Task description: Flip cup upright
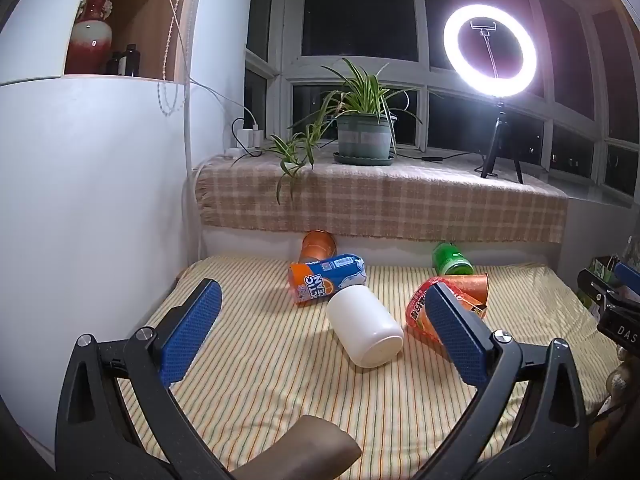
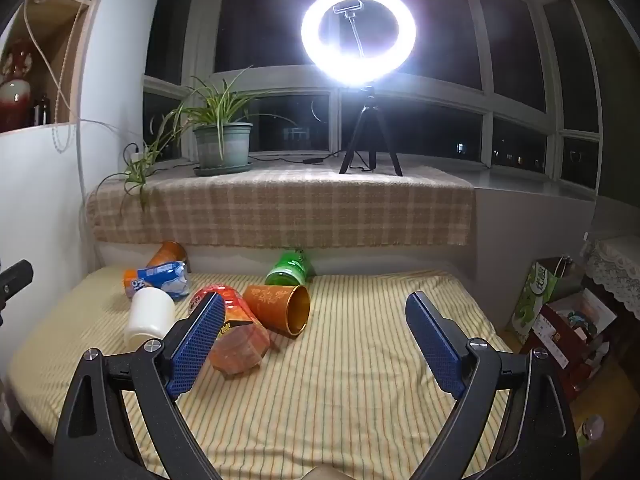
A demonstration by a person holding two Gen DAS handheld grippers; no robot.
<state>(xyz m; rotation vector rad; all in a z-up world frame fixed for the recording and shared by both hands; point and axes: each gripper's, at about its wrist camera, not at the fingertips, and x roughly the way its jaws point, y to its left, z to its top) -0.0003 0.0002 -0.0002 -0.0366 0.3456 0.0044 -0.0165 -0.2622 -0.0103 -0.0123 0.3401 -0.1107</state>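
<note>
Several cups lie on their sides on a striped cloth (image 1: 280,380). A white cup (image 1: 364,326) lies in the middle, its base toward me; it also shows in the right wrist view (image 2: 149,316). An orange-gold cup (image 2: 278,308) lies with its open mouth facing right. A red printed cup (image 2: 236,330), a green cup (image 2: 290,268), a blue-orange cup (image 1: 326,278) and another orange cup (image 1: 317,246) lie around them. My left gripper (image 1: 320,300) is open, above and before the white cup. My right gripper (image 2: 316,308) is open, empty, near the orange-gold cup.
A plaid-covered sill (image 1: 380,200) behind the cloth holds a potted plant (image 1: 364,136) and a ring light on a tripod (image 1: 490,50). A white wall (image 1: 80,200) stands at left. Bags and boxes (image 2: 560,312) sit off the right edge.
</note>
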